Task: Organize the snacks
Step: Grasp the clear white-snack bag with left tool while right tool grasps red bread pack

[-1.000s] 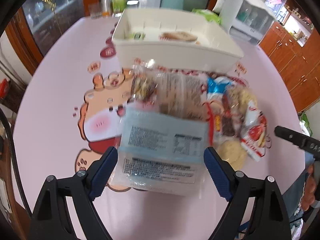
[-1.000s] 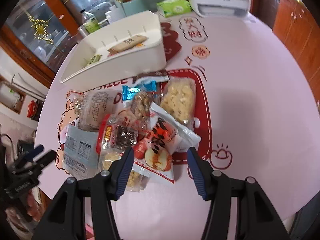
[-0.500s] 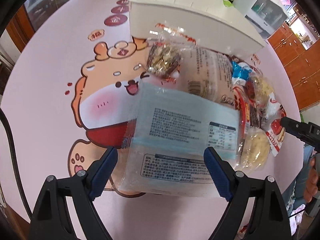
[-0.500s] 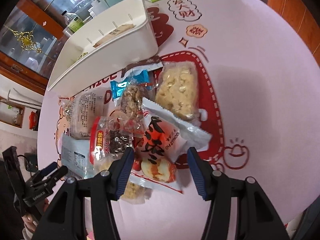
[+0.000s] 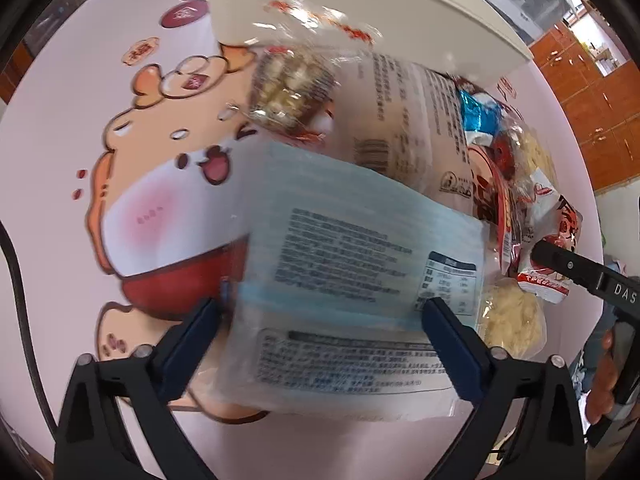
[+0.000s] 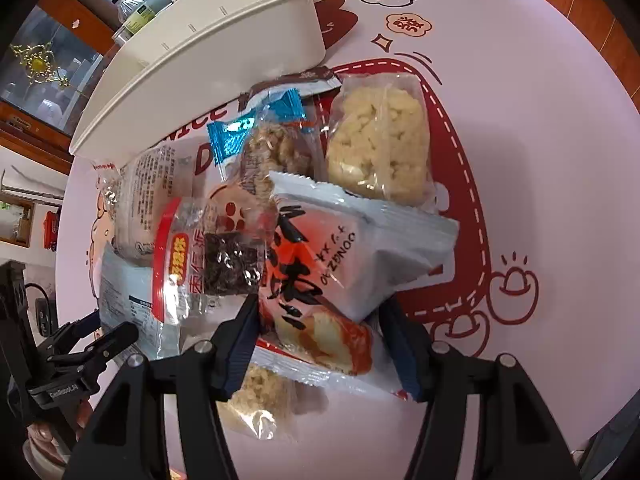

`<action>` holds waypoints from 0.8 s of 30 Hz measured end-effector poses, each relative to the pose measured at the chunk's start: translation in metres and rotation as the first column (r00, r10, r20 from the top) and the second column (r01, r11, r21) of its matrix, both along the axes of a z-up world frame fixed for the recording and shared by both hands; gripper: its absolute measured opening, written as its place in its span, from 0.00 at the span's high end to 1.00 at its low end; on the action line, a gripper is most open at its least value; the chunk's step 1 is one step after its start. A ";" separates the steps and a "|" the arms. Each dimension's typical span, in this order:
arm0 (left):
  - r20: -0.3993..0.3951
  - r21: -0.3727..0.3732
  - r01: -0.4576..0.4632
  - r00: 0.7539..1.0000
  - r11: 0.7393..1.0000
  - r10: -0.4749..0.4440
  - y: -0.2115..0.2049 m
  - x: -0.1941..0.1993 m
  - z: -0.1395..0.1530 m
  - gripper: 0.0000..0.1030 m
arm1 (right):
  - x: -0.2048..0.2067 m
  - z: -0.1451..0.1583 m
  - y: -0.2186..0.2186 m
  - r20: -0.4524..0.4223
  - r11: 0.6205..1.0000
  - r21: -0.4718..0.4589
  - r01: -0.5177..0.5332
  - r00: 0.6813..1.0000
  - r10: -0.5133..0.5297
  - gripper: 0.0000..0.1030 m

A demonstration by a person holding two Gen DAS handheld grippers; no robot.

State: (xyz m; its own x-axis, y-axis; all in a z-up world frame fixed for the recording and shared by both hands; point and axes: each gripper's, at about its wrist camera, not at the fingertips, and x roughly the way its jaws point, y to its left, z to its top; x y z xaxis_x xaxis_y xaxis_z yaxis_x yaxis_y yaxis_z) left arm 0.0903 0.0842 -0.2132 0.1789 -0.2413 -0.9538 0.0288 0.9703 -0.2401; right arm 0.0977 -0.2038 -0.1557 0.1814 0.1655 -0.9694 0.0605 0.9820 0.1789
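Left gripper (image 5: pixel 320 344): sits lower and closer over the snack pile than a second ago; its jaws have just been opening, and the pale blue packet (image 5: pixel 360 280) lies between them.
Pale blue packet: fills far more of the left wrist view now, and its printed back is blurred.
White bin (image 5: pixel 360 12): has slid to the top edge of the left wrist view; its inside no longer shows.
Right gripper (image 6: pixel 320 328): has come down onto the pile; its jaws have just been opening a little and straddle the red and white cake packet (image 6: pixel 340 264).
Cake packet: looms larger between the blue pads (image 6: pixel 240 344).
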 end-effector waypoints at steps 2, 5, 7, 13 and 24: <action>-0.003 0.014 0.025 1.000 1.000 -0.025 -0.009 0.002 -0.001 0.01 | -0.003 0.002 0.004 0.018 1.000 -0.025 -0.012 1.000 0.013 0.46; -0.021 -0.005 0.041 0.999 0.999 -0.041 -0.017 0.004 0.003 0.18 | -0.010 0.006 0.011 0.047 0.998 -0.064 -0.027 0.998 0.030 0.49; -0.039 -0.003 0.038 0.999 0.999 -0.038 -0.020 0.005 0.007 0.28 | -0.016 0.007 0.011 0.060 0.997 -0.067 -0.025 0.998 0.029 0.51; -0.011 0.053 0.048 0.999 0.997 -0.047 -0.034 0.006 0.033 0.61 | -0.034 0.012 0.006 0.116 0.999 -0.050 -0.016 0.993 0.022 0.52; 0.099 0.168 0.085 0.990 0.982 -0.102 -0.078 0.001 0.072 0.89 | -0.049 0.025 -0.006 0.195 0.999 -0.038 -0.001 0.981 0.009 0.54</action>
State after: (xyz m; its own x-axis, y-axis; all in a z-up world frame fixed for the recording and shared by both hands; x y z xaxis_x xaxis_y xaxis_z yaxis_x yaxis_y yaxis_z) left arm 0.0915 0.0066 -0.1413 0.2654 -0.1048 -0.9584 0.1379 0.9880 -0.0699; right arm 0.0486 -0.2103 -0.1302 0.3671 0.1314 -0.9208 0.0232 0.9884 0.1502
